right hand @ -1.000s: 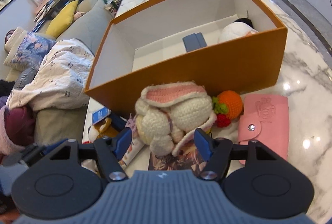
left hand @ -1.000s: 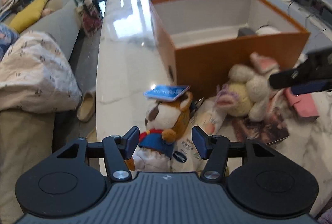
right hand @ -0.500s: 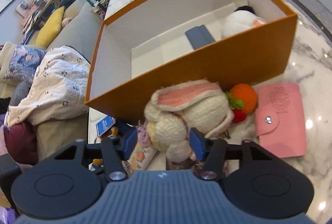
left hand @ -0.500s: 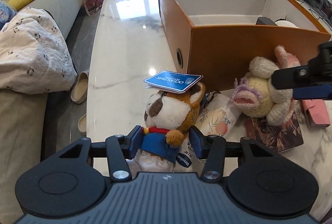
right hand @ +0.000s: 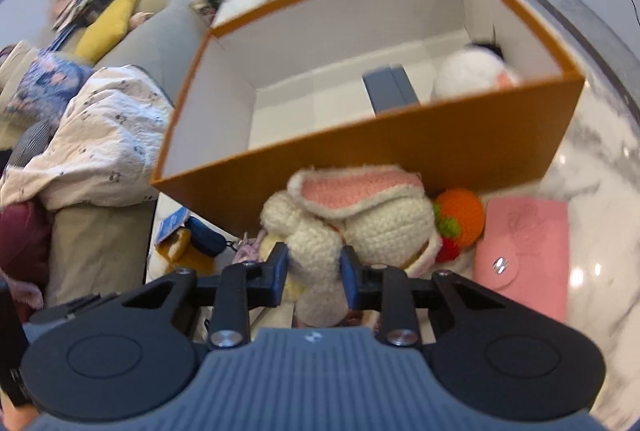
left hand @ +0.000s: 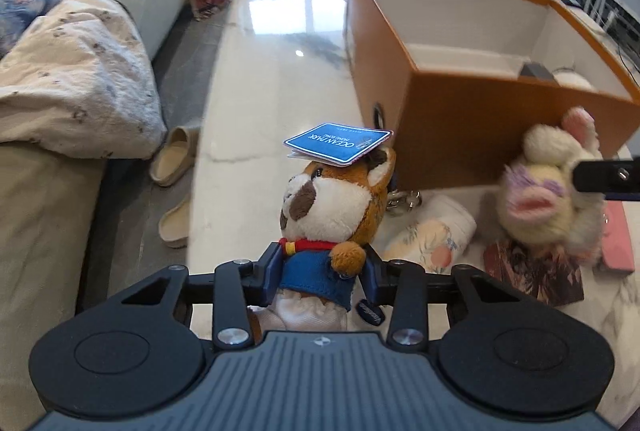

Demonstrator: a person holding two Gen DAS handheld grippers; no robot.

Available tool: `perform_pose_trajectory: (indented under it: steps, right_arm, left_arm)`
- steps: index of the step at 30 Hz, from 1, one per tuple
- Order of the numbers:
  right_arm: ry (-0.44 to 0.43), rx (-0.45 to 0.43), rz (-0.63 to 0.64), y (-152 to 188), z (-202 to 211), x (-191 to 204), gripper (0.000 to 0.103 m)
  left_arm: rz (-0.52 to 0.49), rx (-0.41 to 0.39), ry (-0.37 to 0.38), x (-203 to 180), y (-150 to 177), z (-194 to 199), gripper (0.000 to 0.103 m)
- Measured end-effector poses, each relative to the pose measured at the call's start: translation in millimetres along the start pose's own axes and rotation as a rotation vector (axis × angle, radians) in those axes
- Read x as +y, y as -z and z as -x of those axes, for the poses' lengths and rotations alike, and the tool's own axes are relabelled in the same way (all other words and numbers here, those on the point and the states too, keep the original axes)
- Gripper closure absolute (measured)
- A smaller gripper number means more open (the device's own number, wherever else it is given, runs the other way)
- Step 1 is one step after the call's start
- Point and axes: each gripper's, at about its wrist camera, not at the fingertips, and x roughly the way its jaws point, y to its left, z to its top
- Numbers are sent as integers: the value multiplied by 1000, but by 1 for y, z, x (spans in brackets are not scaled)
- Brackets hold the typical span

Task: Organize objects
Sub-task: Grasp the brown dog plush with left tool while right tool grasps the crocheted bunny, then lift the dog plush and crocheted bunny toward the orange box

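left gripper (left hand: 320, 273): jaws have just been closing; the blue pads now press on both flanks of the plush dog's blue vest, so it is pinched at the torso.
plush dog (left hand: 332, 207): sits upright on the marble table, directly ahead of the left fingers; long axis roughly vertical, head above the pads.
blue card (left hand: 338, 143): tag resting flat on the dog's head, loose-looking; judged likely to swing or slip on a lift.
marble table (left hand: 260, 79): bare stretch runs off to the left of the box.
orange box (left hand: 460, 127): open-topped, just beyond the dog and up to the right; near wall stands between both toys and the white interior, so any drop must clear that rim.
floral pouch (left hand: 432, 235): lies on the table between the two toys, tilted.
crochet rabbit (right hand: 352, 219): lies against the near wall of the box, body crosswise, pink-lined ear on top; nearer the right hand than the left.
right gripper (right hand: 314, 271): jaws have just been closing; pads are narrowed onto a cream limb of the rabbit, pinching it low down.
orange crochet fruit (right hand: 460, 211): just right of the rabbit, touching it.
pink wallet (right hand: 524, 251): flat on the table, right of the fruit.
box contents: grey case (right hand: 390, 89) and white plush (right hand: 472, 71) already inside, towards the right end.
judgement: both grips set; next is up and forward over the rim.
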Motion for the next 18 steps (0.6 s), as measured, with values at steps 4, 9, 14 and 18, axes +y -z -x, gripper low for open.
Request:
perform_pose_trajectory:
  steps: [4, 9, 14, 18]
  right_arm:
    - [-2, -9, 131, 0, 19, 3, 74]
    - [25, 6, 288, 13, 37, 5, 74]
    - [45, 61, 352, 33, 42, -14, 74]
    - [48, 68, 310, 41, 50, -37, 74]
  left_arm:
    - [56, -52, 28, 6, -8, 25, 58]
    - [106, -84, 197, -5, -11, 51, 58]
    - [72, -68, 308, -36, -14, 51, 58]
    - [22, -24, 338, -71, -12, 40, 58]
